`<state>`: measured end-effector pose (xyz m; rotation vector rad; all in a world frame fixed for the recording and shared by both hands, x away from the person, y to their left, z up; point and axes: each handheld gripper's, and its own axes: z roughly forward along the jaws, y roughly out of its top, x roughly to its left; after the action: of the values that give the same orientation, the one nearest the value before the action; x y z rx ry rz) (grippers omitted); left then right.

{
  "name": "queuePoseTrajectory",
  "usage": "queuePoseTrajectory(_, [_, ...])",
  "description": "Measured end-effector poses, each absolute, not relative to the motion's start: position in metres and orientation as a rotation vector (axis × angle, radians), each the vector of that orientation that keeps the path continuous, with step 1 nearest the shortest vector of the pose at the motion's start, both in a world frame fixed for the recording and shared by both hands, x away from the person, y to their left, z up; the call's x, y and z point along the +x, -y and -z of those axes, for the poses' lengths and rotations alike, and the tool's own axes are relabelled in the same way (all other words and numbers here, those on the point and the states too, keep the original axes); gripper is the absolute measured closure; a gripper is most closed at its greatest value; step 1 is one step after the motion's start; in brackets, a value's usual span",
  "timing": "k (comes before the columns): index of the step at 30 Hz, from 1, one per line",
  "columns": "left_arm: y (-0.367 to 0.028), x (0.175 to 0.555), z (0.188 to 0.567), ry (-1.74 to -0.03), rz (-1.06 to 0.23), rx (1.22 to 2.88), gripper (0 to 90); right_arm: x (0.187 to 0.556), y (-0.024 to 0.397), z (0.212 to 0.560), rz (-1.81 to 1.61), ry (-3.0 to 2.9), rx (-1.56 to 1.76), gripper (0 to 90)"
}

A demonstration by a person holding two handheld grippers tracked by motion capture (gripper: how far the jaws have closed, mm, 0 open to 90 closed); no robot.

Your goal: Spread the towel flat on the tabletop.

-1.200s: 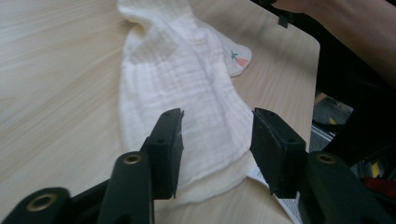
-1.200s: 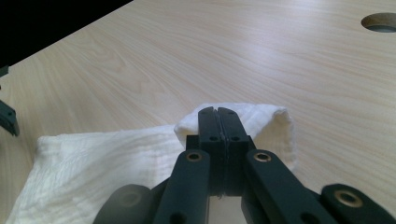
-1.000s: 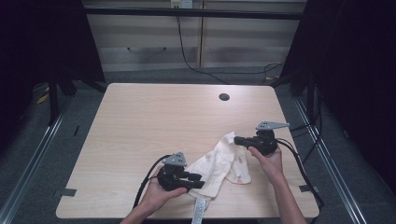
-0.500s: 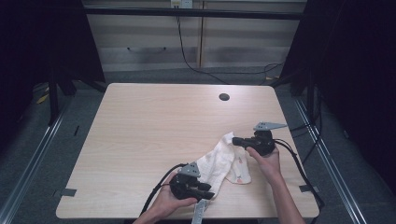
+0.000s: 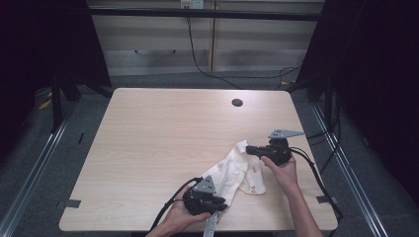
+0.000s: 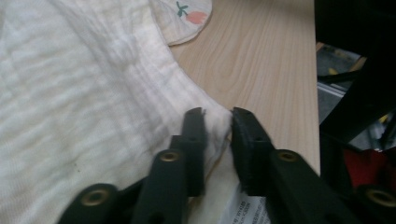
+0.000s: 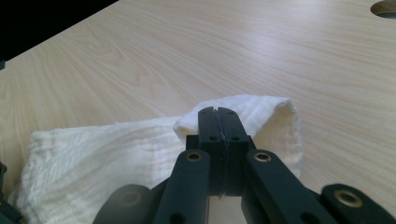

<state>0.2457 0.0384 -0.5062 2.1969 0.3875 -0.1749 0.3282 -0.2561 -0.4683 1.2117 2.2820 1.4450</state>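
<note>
A white gauze cloth (image 5: 236, 172) with a small fruit print lies crumpled on the wooden table (image 5: 163, 138) near its front right. My left gripper (image 5: 222, 205) is at the cloth's near corner. In the left gripper view its jaws (image 6: 218, 121) have just been closing, and the cloth's hem (image 6: 215, 122) fills the narrow gap between the pads. My right gripper (image 5: 248, 149) holds the far corner. Its jaws (image 7: 218, 112) are shut, and a fold of the cloth (image 7: 261, 109) is pinched at their tips.
A round cable hole (image 5: 237, 102) sits at the table's far side. A printed label strip (image 5: 211, 226) hangs at the front edge under the left gripper. Cables trail from both grippers. Dark frames and the floor surround the table.
My left gripper slid right along the cloth's near edge toward the front of the table, and its jaws narrowed on the corner. The right gripper kept still.
</note>
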Motion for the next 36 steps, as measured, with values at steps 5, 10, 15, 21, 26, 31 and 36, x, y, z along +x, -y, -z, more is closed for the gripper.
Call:
queuePoseTrajectory(5, [-0.045,0.252,0.506,-0.411,0.228,2.150,87.0,0.328,0.257,0.467,-1.449,-2.278,1.208,89.5])
queuePoseTrajectory(10, [-0.049,0.255,0.503,-0.430,0.260,2.112,87.0,0.327,0.258,0.465,-1.451,-2.272,1.208,89.5])
queuePoseTrajectory(15, [-0.053,0.257,0.497,-0.434,0.273,2.076,86.9,0.325,0.259,0.463,-1.455,-2.269,1.202,89.5])
queuePoseTrajectory(21, [-0.060,0.261,0.491,-0.453,0.280,2.041,86.9,0.324,0.260,0.462,-1.461,-2.261,1.198,89.4])
queuePoseTrajectory(26, [-0.071,0.266,0.484,-0.488,0.262,2.001,87.1,0.324,0.261,0.460,-1.469,-2.255,1.194,89.4])
queuePoseTrajectory(31, [-0.089,0.272,0.475,-0.522,0.232,1.955,87.1,0.321,0.264,0.456,-1.475,-2.244,1.190,89.4])
queuePoseTrajectory(36, [-0.111,0.278,0.468,-0.554,0.200,1.924,87.0,0.318,0.264,0.453,-1.489,-2.234,1.181,89.5])
